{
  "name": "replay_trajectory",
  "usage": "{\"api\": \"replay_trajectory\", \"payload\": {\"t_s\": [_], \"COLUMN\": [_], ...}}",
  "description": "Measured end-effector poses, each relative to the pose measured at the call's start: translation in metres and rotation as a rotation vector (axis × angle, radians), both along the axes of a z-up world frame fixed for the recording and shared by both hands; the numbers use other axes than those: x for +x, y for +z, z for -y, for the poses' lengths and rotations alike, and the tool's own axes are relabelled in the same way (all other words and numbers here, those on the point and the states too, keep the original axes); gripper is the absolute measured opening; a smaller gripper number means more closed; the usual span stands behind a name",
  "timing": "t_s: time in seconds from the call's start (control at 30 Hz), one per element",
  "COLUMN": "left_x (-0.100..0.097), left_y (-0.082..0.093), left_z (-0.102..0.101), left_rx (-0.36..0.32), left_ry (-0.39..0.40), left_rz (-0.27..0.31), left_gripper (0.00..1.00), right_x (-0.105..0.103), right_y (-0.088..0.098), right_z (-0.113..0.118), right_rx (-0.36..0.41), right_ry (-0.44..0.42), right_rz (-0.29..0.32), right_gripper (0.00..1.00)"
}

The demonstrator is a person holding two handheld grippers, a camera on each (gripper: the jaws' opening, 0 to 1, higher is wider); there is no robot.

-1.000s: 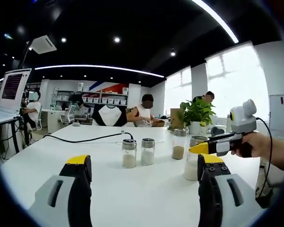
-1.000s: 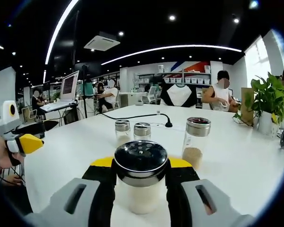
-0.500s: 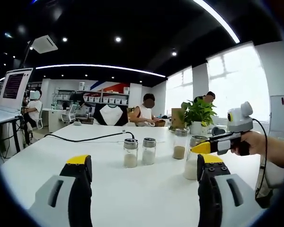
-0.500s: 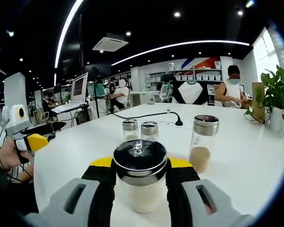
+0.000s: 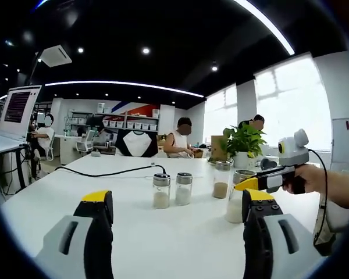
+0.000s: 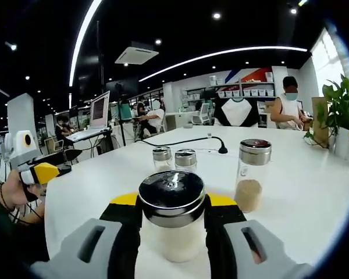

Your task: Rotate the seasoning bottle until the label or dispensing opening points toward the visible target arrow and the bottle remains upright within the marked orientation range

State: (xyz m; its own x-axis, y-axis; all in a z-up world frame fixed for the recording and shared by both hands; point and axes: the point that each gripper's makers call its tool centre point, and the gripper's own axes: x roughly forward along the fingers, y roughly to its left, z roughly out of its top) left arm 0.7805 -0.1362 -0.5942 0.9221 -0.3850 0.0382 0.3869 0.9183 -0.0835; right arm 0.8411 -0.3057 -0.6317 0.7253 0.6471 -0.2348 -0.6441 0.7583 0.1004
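Left gripper view first: the left hand-held gripper [image 5: 173, 216] is spread wide with nothing between its jaws, just parked over the white tabletop [image 5: 134, 244]. Straight ahead of it stand two small shakers [image 5: 171, 189] side by side, and off toward its right jaw there's a brown-filled bottle [image 5: 220, 180]. Further right, the right hand-held gripper [image 5: 248, 183] comes in with a person's hand [image 5: 314, 177] on it, its yellow tips at the seasoning bottle [image 5: 237, 203], the one with white stuff inside.

Right gripper view: here the right hand-held gripper [image 6: 171, 229] is pinching the seasoning bottle [image 6: 171, 212] around its glass body, just under the dark metal cap. The bottle sits upright between the jaws, bottom apparently on or close to the tabletop, can't tell which. Beyond it are the two small shakers [image 6: 174, 159], and the brown-filled bottle [image 6: 250, 181] sits ahead to the right. The left hand-held gripper [image 6: 39, 172] is well off to the left side.

My read: this is the rotate step itself, grip's on and the twist is in hand. I can't spot any target arrow or a label from here, so the next move calls for a slow turn of the wrist, keeping the bottle vertical and not squeezing it off-axis.
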Motion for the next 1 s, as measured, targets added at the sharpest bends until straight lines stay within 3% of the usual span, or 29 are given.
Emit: {"api": "replay_trajectory", "payload": {"t_s": [0.13,0.2,0.27,0.37,0.43,0.47,0.53,0.57,0.63,0.8,0.93,1.0], "left_x": [-0.001,-0.001,-0.001,0.000,0.000,0.000,0.001,0.002,0.002,0.003,0.002,0.002], "left_y": [-0.002,-0.002,-0.002,-0.003,-0.004,-0.004,-0.005,-0.004,-0.003,0.000,-0.003,-0.003], "left_z": [-0.002,-0.002,-0.002,-0.001,0.000,0.000,0.000,0.001,0.002,0.002,0.003,0.004], "left_rx": [0.002,0.000,0.001,0.002,0.004,0.007,0.001,-0.011,-0.012,-0.011,-0.012,-0.008], "left_ry": [0.004,0.005,0.005,-0.005,-0.002,-0.001,0.002,0.000,-0.002,-0.002,-0.003,-0.008], "left_rz": [-0.007,-0.008,-0.011,-0.015,-0.012,-0.010,-0.017,-0.018,-0.014,-0.010,-0.017,-0.004], "left_gripper": [0.97,0.97,0.97,0.97,0.96,0.97,0.96,0.96,0.96,0.95,0.95,0.96], "right_x": [-0.001,0.001,-0.001,-0.004,-0.003,-0.004,-0.008,-0.007,-0.011,-0.008,-0.003,0.000], "right_y": [-0.002,-0.005,-0.008,-0.009,-0.007,-0.005,0.004,0.010,0.008,0.009,0.009,0.008], "right_z": [0.000,0.004,0.004,0.007,0.014,0.013,0.008,0.015,0.014,0.022,0.021,0.019], "right_rx": [0.006,-0.033,-0.029,-0.017,-0.104,-0.098,-0.012,0.029,0.011,0.080,0.097,0.058], "right_ry": [-0.029,-0.068,-0.081,-0.124,-0.190,-0.202,-0.224,-0.294,-0.309,-0.425,-0.445,-0.455], "right_rz": [0.007,0.024,0.015,0.006,0.063,0.075,0.095,0.123,0.117,0.107,0.113,0.117], "right_gripper": [0.43,0.49,0.58,0.64,0.70,0.71,0.69,0.67,0.69,0.72,0.72,0.70]}}
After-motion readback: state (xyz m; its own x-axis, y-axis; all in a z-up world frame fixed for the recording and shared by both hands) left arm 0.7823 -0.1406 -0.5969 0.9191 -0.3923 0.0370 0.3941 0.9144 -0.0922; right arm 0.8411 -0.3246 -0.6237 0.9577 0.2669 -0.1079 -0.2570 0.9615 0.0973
